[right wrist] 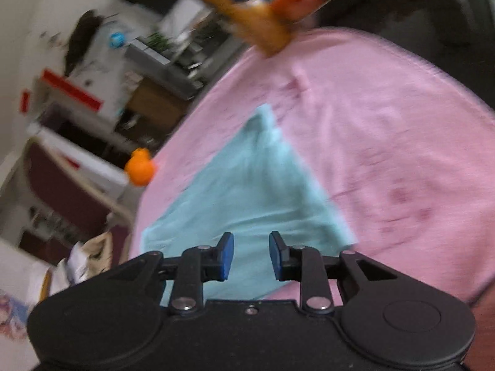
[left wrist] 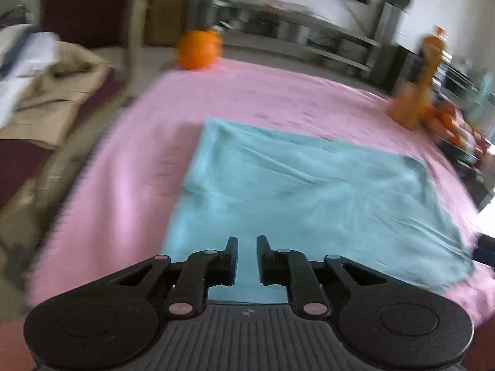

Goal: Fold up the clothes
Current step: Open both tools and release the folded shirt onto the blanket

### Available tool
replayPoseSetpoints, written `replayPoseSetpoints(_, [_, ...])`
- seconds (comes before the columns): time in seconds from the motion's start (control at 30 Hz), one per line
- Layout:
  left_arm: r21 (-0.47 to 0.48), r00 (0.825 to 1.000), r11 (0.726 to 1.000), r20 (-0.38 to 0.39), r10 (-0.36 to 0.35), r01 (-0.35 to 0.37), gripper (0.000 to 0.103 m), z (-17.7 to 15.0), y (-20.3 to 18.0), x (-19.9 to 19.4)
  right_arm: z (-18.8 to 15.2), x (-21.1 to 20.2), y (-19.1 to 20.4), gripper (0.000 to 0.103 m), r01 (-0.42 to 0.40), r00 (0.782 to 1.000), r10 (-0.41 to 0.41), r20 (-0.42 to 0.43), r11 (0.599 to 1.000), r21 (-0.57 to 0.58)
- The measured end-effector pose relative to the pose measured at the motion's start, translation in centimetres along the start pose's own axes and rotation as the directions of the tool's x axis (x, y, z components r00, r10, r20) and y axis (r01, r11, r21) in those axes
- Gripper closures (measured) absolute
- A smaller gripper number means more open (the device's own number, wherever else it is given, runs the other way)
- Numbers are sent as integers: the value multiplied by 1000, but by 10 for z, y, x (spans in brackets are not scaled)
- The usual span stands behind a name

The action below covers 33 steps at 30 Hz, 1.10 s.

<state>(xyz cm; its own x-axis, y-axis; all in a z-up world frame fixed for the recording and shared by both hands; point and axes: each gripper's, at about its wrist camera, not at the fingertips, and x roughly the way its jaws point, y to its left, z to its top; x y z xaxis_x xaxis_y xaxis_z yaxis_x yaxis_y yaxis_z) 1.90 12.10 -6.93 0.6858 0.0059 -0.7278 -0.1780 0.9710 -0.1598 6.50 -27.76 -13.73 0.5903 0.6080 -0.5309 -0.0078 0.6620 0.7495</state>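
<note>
Blue cloth (left wrist: 309, 191) lies flat, folded, mid-way across the pink-covered table (left wrist: 123, 185); left gripper (left wrist: 247, 259) and right gripper (right wrist: 251, 256) hover above its near edge, jaws parted, pinching nothing, probably released.

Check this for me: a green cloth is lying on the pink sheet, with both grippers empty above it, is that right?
Not quite: the cloth is light blue, not green, as the left wrist view shows. It does lie on the pink sheet, and the left gripper and right gripper are both empty above it.
</note>
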Motion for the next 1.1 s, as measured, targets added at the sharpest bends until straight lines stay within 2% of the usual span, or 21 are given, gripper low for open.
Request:
replayPoseSetpoints(0.07, [26, 999, 999, -18, -38, 38, 87, -1, -15, 10, -7, 13, 8, 78, -56, 997, 56, -48, 998, 0])
replayPoseSetpoints(0.13, [37, 998, 998, -43, -52, 54, 82, -3, -19, 16, -13, 24, 13, 78, -57, 995, 56, -86, 998, -10])
replayPoseSetpoints(0.2, [38, 996, 998, -71, -50, 53, 84, -7, -16, 21, -16, 33, 10, 78, -15, 992, 14, -122, 1000, -3])
replayPoseSetpoints(0.27, [38, 994, 998, -99, -47, 51, 84, -10, -13, 25, -16, 36, 3, 91, 35, 990, -34, -138, 999, 8])
replayPoseSetpoints(0.3, [35, 993, 998, -110, -48, 52, 84, -11, -11, 26, -15, 34, 0, 92, 40, 989, -36, -143, 999, 27])
replayPoseSetpoints(0.33, [15, 993, 998, -105, -54, 56, 84, -12, -6, 24, -14, 31, -2, 91, 45, 989, -38, -145, 998, 43])
replayPoseSetpoints(0.47, [-45, 996, 998, -70, -47, 44, 84, -11, 6, 14, -14, 5, -3, 74, 44, 997, -38, -73, 997, 69])
replayPoseSetpoints(0.57, [-59, 996, 997, -71, -52, 48, 82, -10, 6, 14, -18, -6, -5, 71, 52, 998, -47, -46, 992, 118])
replayPoseSetpoints(0.7, [-35, 996, 999, -80, -26, 23, 81, -12, 3, 18, -30, 4, -8, 69, 100, 993, -85, -86, 976, 193])
replayPoseSetpoints(0.8, [-43, 996, 999, -86, -23, 20, 81, -12, 6, 20, -33, 16, -13, 67, 142, 989, -125, -82, 959, 245])
replayPoseSetpoints(0.9, [-56, 996, 998, -88, -28, 23, 81, -12, 9, 21, -36, 25, -17, 67, 117, 993, -103, -61, 944, 308])
replayPoseSetpoints(1.1, [-53, 996, 998, -87, -26, 22, 80, -12, 9, 21, -48, 42, -25, 67, 27, 996, 12, -87, 899, 438])
